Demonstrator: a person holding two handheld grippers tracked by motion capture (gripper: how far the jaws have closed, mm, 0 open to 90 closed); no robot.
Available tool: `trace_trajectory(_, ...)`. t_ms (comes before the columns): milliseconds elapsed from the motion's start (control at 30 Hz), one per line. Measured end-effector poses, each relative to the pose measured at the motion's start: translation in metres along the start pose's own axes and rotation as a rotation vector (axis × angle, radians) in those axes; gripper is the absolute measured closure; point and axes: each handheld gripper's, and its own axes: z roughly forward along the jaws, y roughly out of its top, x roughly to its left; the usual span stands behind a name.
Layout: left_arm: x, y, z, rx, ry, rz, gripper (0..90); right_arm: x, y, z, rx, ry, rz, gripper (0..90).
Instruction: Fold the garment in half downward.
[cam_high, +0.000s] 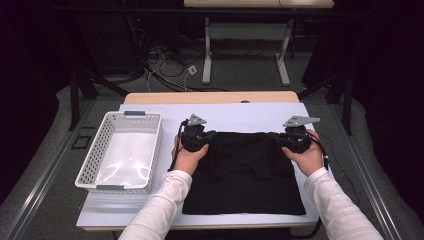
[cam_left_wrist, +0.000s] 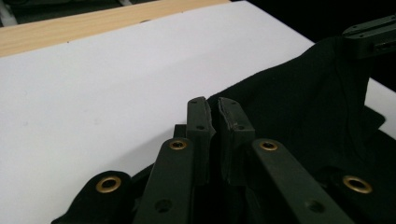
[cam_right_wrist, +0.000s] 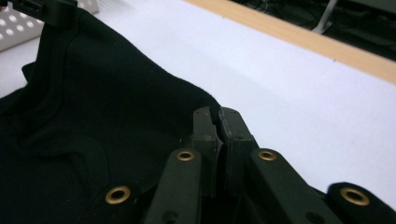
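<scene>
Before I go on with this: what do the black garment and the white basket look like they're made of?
The black garment looks like soft matte knit fabric, probably cotton jersey: it drapes, creases and shows stitched seams. The white basket looks like rigid moulded plastic: perforated walls, faintly glossy floor reflecting light. Both grippers, left gripper and right gripper, are closed on the cloth's edge.

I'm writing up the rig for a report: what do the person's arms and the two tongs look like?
Both arms wear long white sleeves. The left tongs and right tongs are black, each topped by a grey three-cornered plate. Up close, each has two flat black jaws on black link bars with brass-coloured rivets. A thin black cable trails from the left tongs.
</scene>
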Motion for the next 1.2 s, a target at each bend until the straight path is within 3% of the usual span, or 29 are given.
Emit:
trace_trajectory(100, -0.002, 0.000, -0.006, -0.018, -0.006, -0.010, 84.0, 0.002, 0.002, -0.006, -0.023, 0.005, -0.003, 85.9)
trace_trajectory(233, -0.008, -0.001, -0.015, -0.027, -0.012, 0.008, 84.0, 0.009, 0.001, -0.014, -0.035, 0.003, -0.023, 85.9)
trace_trajectory(600, -0.024, -0.021, -0.045, -0.079, -0.074, -0.007, 84.1, 0.031, -0.010, -0.041, -0.069, 0.042, -0.009, 85.8)
trace_trajectory(1200, -0.055, -0.062, -0.072, -0.073, -0.132, 0.037, 84.2, 0.061, -0.044, -0.069, -0.089, 0.107, -0.003, 85.7)
